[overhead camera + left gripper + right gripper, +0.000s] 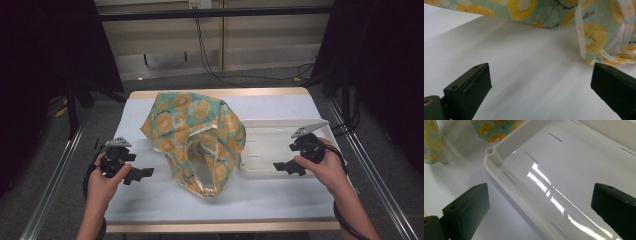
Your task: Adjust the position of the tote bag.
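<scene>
Item 1: patterned cloth bag (pixel 197 142), crumpled mid-bench, mouth toward near edge, ready for pickup.
Item 2: white tray (pixel 280 125), right edge, likely its destination.
Left gripper (pixel 142 173), right gripper (pixel 281 166): fingers apart, flanking, empty.

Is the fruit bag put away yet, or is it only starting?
Only starting, it seems. Nothing looks done: the fruit-print bag lies crumpled on the table, beside the white tray. The left gripper and right gripper are open and hold nothing. Grabbing and handling the bag is probably all still left.
</scene>
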`<state>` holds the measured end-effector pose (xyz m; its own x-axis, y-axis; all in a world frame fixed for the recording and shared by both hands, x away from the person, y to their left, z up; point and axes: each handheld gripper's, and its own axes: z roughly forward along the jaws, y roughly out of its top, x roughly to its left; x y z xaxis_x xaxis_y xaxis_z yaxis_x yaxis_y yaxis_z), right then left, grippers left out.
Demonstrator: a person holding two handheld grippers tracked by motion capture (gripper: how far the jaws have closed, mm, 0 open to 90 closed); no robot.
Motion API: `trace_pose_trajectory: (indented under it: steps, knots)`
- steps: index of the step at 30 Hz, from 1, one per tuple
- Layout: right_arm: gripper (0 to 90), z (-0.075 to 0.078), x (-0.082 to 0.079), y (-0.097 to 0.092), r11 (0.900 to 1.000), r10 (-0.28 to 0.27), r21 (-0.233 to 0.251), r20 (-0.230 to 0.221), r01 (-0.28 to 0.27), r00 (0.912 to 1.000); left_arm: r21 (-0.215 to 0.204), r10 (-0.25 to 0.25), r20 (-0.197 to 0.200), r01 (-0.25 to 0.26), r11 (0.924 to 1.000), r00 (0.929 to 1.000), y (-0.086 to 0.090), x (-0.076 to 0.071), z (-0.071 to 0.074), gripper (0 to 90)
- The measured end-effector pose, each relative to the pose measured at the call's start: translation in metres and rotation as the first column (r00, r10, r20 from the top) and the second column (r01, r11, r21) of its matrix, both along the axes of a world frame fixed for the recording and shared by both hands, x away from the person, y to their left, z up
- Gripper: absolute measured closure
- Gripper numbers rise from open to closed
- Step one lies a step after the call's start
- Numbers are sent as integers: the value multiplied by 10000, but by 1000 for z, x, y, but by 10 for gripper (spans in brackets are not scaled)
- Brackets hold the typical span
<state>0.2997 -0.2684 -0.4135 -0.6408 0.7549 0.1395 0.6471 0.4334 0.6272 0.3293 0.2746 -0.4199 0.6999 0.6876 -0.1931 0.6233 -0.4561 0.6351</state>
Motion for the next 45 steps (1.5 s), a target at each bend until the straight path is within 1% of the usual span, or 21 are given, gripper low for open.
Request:
trace_pose_trajectory:
  steps: [2,5,9,10,15,16,20,24,25,27,29,31,33,34,35,37,38,39,41,43,45]
  knots:
    - [11,-2,0,0,9999,29,-99,-76,-30,10000,-183,120,149,-117,9998,9998,-2,-1,1,28]
    - [11,-3,0,1,9998,119,-126,-43,-119,9999,-194,-30,200,34,9998,9998,-3,-1,5,25]
    - [12,-3,0,5,9999,79,-137,-260,-82,9996,-177,-188,215,191,9997,9996,-3,-1,8,23]
    - [12,-4,1,6,9995,221,-215,-287,-227,9993,-198,-198,216,202,9996,9996,-3,-1,8,23]
    - [16,-3,0,11,9971,319,-676,-574,-358,9978,-281,-137,187,142,9995,9997,-2,-1,7,23]
    - [16,-3,0,11,9970,420,-624,-595,-457,9973,-281,-137,187,142,9995,9997,-2,-1,7,23]
    - [18,-1,1,12,9938,468,-966,-922,-557,9946,-306,-208,172,213,9993,9996,-3,-1,9,21]
    - [18,0,3,14,9924,586,-1023,-996,-688,9933,-256,-99,243,105,9996,9997,-4,-1,11,20]
    - [18,0,5,16,9903,783,-1059,-1068,-896,9912,-220,-185,258,191,9996,9995,-4,-1,14,19]
    - [18,0,5,17,9901,751,-1096,-1100,-872,9911,-309,-293,247,301,9991,9993,-5,0,15,19]
    - [13,0,7,23,9875,833,-1224,-1329,-997,9876,-272,-438,229,444,9986,9988,-8,0,16,17]
    - [14,0,9,28,9826,842,-1538,-1310,-1041,9878,-169,-528,222,532,9984,9984,-10,0,17,16]
    - [14,0,9,30,9808,872,-1623,-1328,-1085,9873,-159,-562,232,566,9983,9981,-11,-1,17,15]
    - [14,1,10,33,9803,974,-1577,-1393,-1192,9854,-107,-559,228,562,9984,9982,-12,-1,19,14]
    - [18,4,9,37,9812,1197,-1327,-1499,-1399,9814,22,-640,297,640,9979,9975,-13,-1,21,14]
    - [20,5,10,41,9781,1486,-1244,-1457,-1671,9781,5,-546,275,546,9985,9981,-14,-1,23,14]
    - [22,7,10,43,9773,1563,-1190,-1521,-1750,9759,14,-606,402,606,9982,9974,-17,-1,27,19]
    - [23,9,10,44,9765,1652,-1138,-1511,-1831,9746,154,-725,491,718,9973,9962,-18,0,30,31]
    - [28,13,11,47,9754,1782,-1046,-1453,-1942,9732,233,-626,523,614,9978,9967,-20,2,32,43]
    - [36,17,13,49,9745,1881,-935,-1555,-2040,9698,24,-452,570,451,9990,9974,-19,5,33,55]
    - [49,21,16,51,9740,1880,-964,-1624,-2052,9686,-129,-690,567,698,9975,9960,-19,7,34,77]
